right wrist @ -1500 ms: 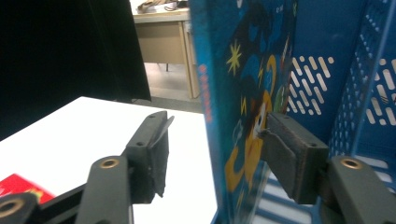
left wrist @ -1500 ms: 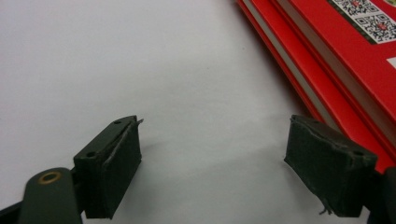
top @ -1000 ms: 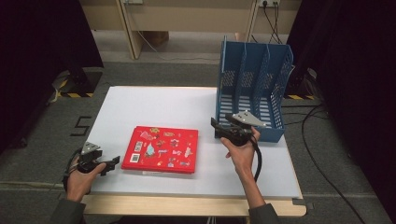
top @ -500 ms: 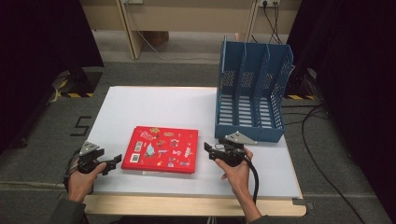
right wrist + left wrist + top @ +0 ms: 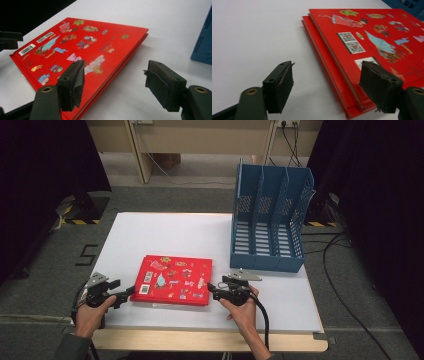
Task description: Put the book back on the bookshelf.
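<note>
Red hardcover book (image 5: 174, 279) flat on the white surface (image 5: 200, 235), near-centre, between both hand-held grippers; blue file rack (image 5: 270, 220) upright at far right, well apart from the book. In the left gripper view, what looks like a second red cover or volume beneath the top one, edges slightly stepped; one book or two not certain.

Left hand-held gripper (image 5: 127, 291) at the book's left near corner, jaws just closing yet released, pads not pressing; in its own view (image 5: 329, 85) one jaw over the cover, the other over bare surface, the book's edge between them. Right hand-held gripper (image 5: 212, 291) at the right near corner, likewise released (image 5: 115, 85), one jaw above the cover edge, the other over bare surface.

Handling, as judged: stiff boards, moderately heavy, glossy cover likely slippery; not fragile. Best hold across the board edge at opposite sides, or along the spine, so that the cover does not swing open.

Hard to make out: cover illustrations and printed codes too small to read; contact between pads and cover at the near corners unclear; rack's interior floor partly hidden by its dividers.
</note>
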The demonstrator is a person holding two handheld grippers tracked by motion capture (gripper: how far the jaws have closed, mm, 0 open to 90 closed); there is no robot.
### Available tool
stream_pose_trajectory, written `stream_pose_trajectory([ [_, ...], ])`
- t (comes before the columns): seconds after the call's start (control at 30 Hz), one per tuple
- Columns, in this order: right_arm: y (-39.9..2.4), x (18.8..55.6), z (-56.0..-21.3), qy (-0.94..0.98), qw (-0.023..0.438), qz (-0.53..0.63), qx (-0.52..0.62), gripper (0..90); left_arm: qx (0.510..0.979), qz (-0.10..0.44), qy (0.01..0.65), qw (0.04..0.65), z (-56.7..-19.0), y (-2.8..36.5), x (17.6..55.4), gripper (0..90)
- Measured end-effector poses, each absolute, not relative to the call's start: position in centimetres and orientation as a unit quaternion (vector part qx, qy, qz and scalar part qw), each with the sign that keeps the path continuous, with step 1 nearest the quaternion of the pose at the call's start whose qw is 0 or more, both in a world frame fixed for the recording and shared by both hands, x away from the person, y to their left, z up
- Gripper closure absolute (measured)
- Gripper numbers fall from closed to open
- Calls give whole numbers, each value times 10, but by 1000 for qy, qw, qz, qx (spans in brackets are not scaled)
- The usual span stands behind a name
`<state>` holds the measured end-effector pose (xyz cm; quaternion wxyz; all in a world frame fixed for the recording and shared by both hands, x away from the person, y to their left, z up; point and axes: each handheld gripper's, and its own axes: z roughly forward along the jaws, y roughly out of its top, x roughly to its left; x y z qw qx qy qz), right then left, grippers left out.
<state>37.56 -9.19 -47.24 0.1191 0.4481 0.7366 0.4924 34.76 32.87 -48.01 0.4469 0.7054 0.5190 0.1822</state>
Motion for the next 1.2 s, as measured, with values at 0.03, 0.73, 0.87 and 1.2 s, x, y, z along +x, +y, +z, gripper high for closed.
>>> stream_pose_trajectory([
  [0.03,-91,375,-473,738,118,491,449,319,708,178,514,450,-479,326,347,295],
  [0.73,-82,378,-489,742,73,479,464,304,743,121,474,457,-479,293,338,422],
  [0.87,-82,379,-490,739,63,480,468,293,746,117,469,457,-479,289,337,427],
  [1.2,-85,383,-495,724,36,486,488,261,752,116,459,459,-480,281,334,415],
])
